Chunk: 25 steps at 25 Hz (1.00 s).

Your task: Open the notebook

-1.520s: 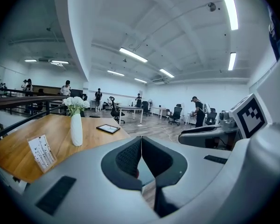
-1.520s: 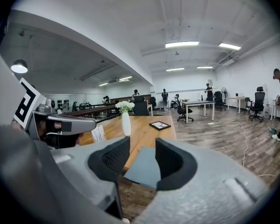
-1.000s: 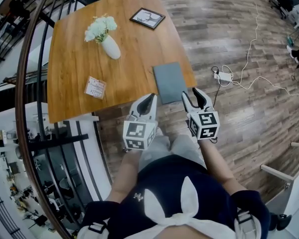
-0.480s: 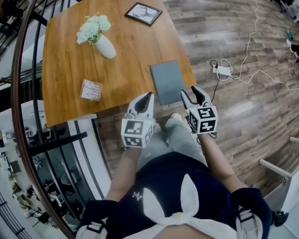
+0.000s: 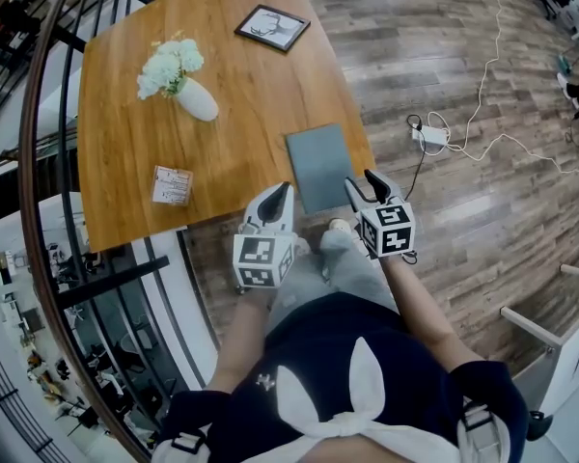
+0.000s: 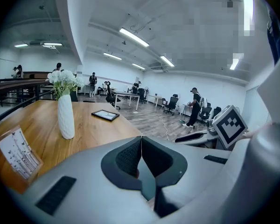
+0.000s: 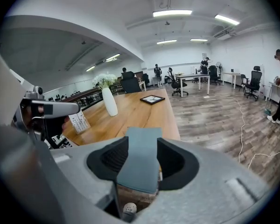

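A closed grey-blue notebook lies flat at the near right corner of the wooden table. My left gripper hangs just off the table's near edge, by the notebook's near left corner, with its jaws shut and nothing between them; its tips meet in the left gripper view. My right gripper stands open by the notebook's near right corner, apart from it. In the right gripper view the notebook shows through the gap of the right gripper, a little ahead of the pads.
A white vase of white flowers stands mid-table, a framed picture lies at the far side and a small printed card near the left front edge. A railing runs on the left. A cable and power strip lie on the floor.
Both grippers have come down and closer to the notebook's near edge. The left stays shut, the right open.
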Each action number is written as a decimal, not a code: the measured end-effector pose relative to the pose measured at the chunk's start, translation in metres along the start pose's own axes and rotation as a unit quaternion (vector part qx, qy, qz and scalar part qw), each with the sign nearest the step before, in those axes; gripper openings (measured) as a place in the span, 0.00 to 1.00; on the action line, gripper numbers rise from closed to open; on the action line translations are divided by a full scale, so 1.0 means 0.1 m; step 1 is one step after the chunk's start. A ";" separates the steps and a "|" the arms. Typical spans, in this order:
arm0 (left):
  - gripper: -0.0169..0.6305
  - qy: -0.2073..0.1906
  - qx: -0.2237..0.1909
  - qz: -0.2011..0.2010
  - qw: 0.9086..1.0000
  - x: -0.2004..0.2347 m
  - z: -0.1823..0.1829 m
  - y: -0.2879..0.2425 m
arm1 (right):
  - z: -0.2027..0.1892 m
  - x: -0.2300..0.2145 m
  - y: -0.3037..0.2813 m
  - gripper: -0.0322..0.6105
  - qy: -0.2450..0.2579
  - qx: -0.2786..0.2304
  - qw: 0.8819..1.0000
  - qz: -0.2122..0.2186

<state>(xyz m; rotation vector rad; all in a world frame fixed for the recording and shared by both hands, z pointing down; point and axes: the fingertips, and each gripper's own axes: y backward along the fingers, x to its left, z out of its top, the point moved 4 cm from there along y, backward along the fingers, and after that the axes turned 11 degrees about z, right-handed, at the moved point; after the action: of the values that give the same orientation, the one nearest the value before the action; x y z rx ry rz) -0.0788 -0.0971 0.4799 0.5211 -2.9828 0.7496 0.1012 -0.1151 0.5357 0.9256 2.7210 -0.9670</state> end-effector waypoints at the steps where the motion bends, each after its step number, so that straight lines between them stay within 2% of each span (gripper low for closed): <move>1: 0.06 0.000 0.001 0.001 1.000 0.00 0.00 -0.03 | -0.01 -0.03 -0.03 0.35 -0.002 0.003 1.000 0.002; 25: 0.06 0.008 0.040 0.026 0.999 0.03 -0.18 -0.39 | -0.46 -0.54 -0.62 0.34 -0.064 0.079 0.994 0.027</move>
<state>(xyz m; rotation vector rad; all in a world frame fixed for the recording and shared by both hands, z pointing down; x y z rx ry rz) -0.0705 -0.1222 0.5143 0.4389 -2.9716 0.8775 0.1132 -0.1524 0.6208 0.9232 2.5303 -1.2000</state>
